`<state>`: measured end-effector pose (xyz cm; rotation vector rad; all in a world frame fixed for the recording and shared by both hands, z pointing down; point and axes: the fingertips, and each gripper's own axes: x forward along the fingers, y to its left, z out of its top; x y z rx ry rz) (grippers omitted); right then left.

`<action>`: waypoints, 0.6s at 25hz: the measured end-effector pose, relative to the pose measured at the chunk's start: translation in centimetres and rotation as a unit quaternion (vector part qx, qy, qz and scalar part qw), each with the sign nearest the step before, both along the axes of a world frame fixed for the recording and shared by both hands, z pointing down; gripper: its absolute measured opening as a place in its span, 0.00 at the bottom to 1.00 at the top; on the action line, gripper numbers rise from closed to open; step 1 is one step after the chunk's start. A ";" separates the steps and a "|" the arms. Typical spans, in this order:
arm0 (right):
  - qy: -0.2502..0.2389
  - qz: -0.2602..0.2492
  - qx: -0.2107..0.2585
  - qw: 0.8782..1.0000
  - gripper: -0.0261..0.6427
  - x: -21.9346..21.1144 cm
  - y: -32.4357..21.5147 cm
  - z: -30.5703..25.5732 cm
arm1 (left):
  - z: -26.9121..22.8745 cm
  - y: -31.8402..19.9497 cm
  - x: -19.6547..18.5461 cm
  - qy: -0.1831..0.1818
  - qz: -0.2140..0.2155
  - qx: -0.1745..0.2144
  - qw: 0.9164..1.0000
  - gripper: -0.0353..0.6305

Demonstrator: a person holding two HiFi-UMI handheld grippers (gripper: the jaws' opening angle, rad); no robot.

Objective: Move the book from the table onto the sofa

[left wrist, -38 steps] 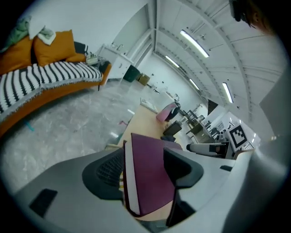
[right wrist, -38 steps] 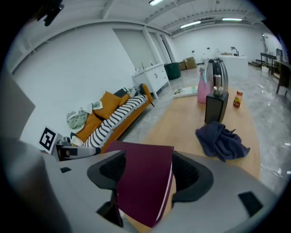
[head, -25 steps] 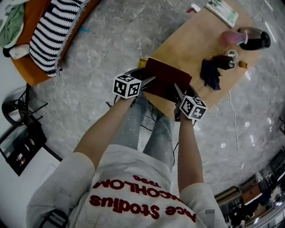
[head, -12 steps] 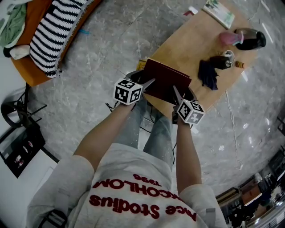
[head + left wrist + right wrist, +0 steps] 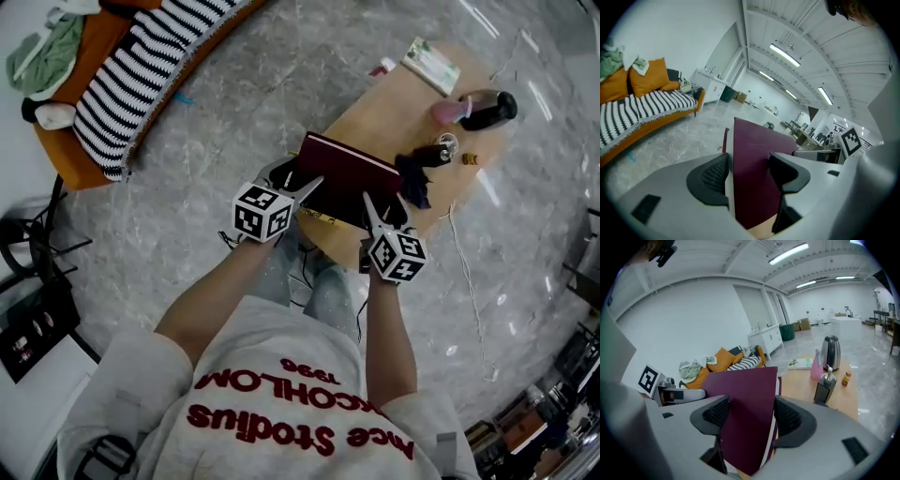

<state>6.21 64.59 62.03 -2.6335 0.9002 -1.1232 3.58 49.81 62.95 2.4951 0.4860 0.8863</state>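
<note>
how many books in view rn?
2. The maroon book is clamped by the left gripper and right gripper, over the table's near end. A light-covered book lies flat at the table's far corner. No others show.

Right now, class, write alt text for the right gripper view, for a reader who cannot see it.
The right gripper has its two jaws shut on a dark red book, with a wooden table behind it. On the table stand a kettle, a pink bottle and a dark pump bottle; an orange sofa with a striped throw sits farther back.
</note>
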 end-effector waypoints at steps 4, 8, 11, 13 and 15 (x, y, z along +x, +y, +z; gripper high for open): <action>0.066 -0.009 0.017 0.998 0.52 1.7 -0.3 -7.0 | -7.1 -0.3 1.4 0.066 -0.014 0.015 0.998 0.47; 0.129 -0.015 0.042 0.991 0.51 2.7 -0.1 -14.8 | -14.9 -0.1 2.1 0.134 -0.033 0.025 0.990 0.47; 0.186 -0.025 0.055 0.981 0.51 3.6 -0.4 -20.8 | -20.7 -0.4 2.8 0.186 -0.051 0.029 0.981 0.47; 0.213 -0.031 0.065 0.974 0.51 3.8 -0.6 -24.1 | -23.9 -0.7 2.7 0.211 -0.064 0.028 0.975 0.47; 0.237 -0.037 0.075 0.968 0.51 3.8 -1.0 -27.1 | -26.7 -1.0 2.5 0.234 -0.077 0.028 0.969 0.47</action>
